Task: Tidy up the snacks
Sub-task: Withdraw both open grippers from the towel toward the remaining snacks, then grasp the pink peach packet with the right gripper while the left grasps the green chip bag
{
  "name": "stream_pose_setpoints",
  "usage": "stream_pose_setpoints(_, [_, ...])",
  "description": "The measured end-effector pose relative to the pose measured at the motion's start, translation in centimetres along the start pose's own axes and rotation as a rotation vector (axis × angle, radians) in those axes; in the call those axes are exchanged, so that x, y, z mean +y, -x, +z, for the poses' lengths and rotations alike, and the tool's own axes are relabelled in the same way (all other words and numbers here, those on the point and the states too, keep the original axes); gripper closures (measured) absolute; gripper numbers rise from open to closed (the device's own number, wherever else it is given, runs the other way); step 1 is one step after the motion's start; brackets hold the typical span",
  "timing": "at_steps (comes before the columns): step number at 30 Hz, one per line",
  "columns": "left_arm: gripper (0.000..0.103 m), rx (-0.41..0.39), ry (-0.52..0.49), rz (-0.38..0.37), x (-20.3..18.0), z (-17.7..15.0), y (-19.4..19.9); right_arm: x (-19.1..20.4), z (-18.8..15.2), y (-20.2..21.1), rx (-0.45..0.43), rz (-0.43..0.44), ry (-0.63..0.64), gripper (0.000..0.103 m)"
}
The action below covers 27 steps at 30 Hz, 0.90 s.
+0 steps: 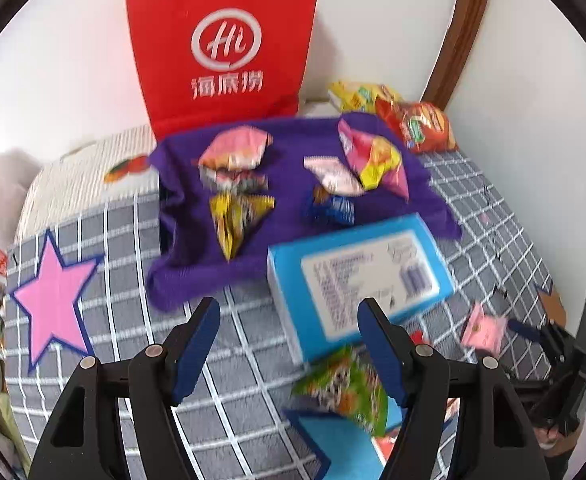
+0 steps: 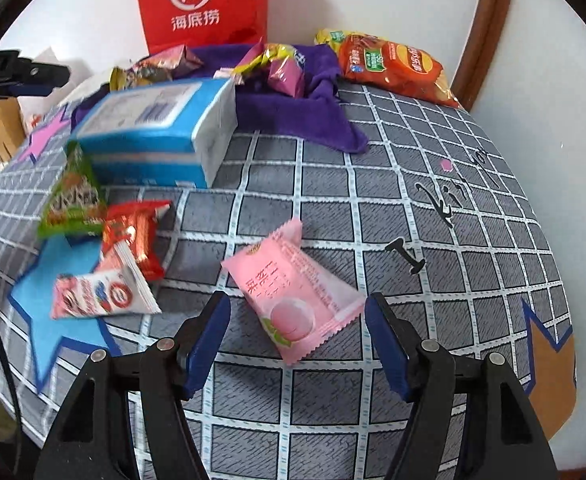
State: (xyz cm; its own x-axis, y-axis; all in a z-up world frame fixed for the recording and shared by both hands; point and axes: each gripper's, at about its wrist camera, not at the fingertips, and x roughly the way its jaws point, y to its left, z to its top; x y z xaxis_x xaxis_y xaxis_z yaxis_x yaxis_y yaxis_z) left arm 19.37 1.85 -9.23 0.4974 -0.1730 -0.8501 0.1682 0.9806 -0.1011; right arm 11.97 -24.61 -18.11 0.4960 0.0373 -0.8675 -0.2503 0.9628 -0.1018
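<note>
A pink peach-print snack packet (image 2: pixel 293 292) lies flat on the checked bedcover (image 2: pixel 373 208), between the fingers of my right gripper (image 2: pixel 299 300). Its jaws stand open and the pads do not press on the packet. My left gripper (image 1: pixel 289 306) is open over bare bedcover, its right finger close to the corner of a blue box (image 1: pixel 357 276). Beyond that, a purple cloth (image 1: pixel 285 232) carries several small snack packets. A green packet (image 1: pixel 345 392) lies just below the box. The same pink packet (image 1: pixel 483 328) shows at the right of the left wrist view.
A red paper bag (image 1: pixel 221 44) stands against the white wall behind the cloth. An orange chips bag (image 2: pixel 393 68) and a yellow bag (image 1: pixel 357 94) lie in the far corner. A red packet (image 2: pixel 133 236) and a white-pink packet (image 2: pixel 101 292) lie left of my right gripper.
</note>
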Motion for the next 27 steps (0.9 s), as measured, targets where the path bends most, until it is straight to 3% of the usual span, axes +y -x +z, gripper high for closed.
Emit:
stream_pose_setpoints(8, [0.034,0.036,0.003,-0.027,-0.3,-3.0,-0.1,-0.7,1.5,-2.1,-0.031,0.026,-0.027,0.030])
stream_pose_setpoints(20, [0.034,0.012,-0.022,-0.045,-1.2,-4.2,1.3,-1.6,3.1,-4.3,-0.083,0.053,-0.058,0.021])
stream_pose_setpoints(21, [0.034,0.014,-0.020,-0.047,-1.3,-4.3,1.2,-1.7,3.1,-4.3,-0.091,0.056,-0.063,0.021])
stream_pose_setpoints(23, [0.034,0.015,-0.016,-0.057,-1.5,-4.4,1.1,-1.7,2.8,-4.0,-0.118,0.053,-0.064,0.037])
stream_pose_setpoints(27, [0.034,0.028,-0.013,-0.086,-2.2,-4.6,0.4,-2.1,2.6,-3.9,-0.121,0.056,-0.089,0.041])
